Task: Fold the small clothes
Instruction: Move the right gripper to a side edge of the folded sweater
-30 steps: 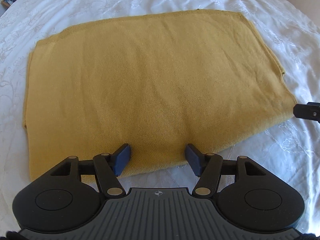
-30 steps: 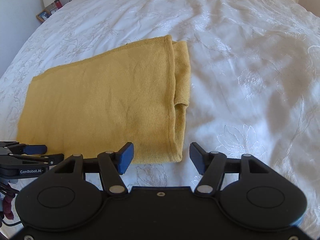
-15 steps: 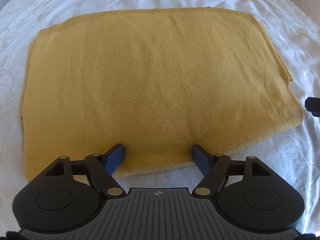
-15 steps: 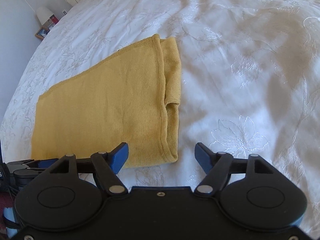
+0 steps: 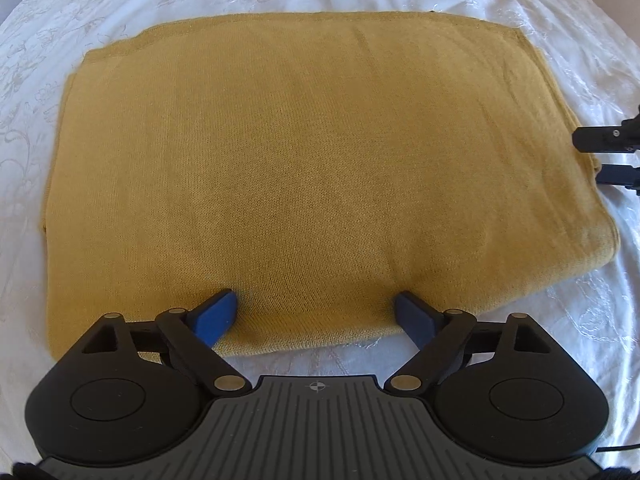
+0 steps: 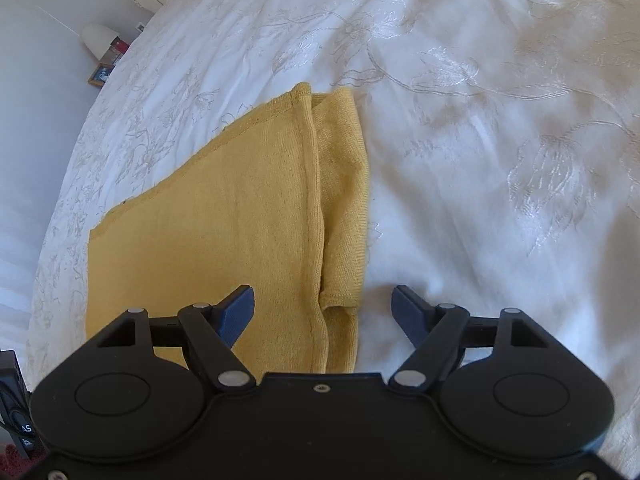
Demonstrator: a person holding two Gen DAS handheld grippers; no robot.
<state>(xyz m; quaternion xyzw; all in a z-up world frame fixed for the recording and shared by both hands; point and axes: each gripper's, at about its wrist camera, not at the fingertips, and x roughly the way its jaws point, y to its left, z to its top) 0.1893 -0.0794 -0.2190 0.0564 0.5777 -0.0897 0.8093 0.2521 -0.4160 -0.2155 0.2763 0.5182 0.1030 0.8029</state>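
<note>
On the bedspread (image 5: 560,8), folded mustard garment (image 5: 304,168).

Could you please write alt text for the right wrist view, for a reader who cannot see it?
An open right gripper hangs over the layered right edge of a folded mustard-yellow knit garment lying flat on a white embroidered bedspread.

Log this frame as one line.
left hand-held gripper: open, at sweater near edge | right hand-held gripper: open, over side edge | bed
</note>
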